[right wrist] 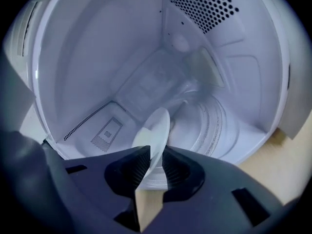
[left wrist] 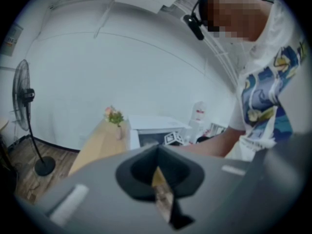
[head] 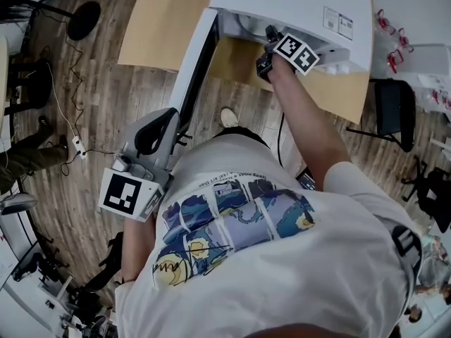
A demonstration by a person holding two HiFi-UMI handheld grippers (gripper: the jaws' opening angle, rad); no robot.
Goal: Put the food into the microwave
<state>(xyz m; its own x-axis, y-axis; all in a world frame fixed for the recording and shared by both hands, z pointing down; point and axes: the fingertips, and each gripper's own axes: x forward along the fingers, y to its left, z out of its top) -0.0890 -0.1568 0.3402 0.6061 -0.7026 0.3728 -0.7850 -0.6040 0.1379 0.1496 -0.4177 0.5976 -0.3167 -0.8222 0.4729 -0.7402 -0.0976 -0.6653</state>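
here the open white box-shaped microwave (head: 296, 5) is showing a label (head: 337, 21) too small to read; the right gripper (right wrist: 155, 157) is reaching inside, jaws narrowly parted round a white round plate (right wrist: 155, 128); the left gripper (left wrist: 157, 155) is hanging low, jaws together.

Out goes the right arm (head: 310, 129), bare forearm straight ahead of the body, with the right gripper (head: 270, 39) at full reach and tipped slightly down. Its 2 jaws stand a little apart, the rim of a white plate (right wrist: 155, 130) between them, loose on 1 side. The left arm (head: 138, 248) hangs bent by the hip, and the left gripper (head: 168, 122) sits low beside the body, jaws closed together.
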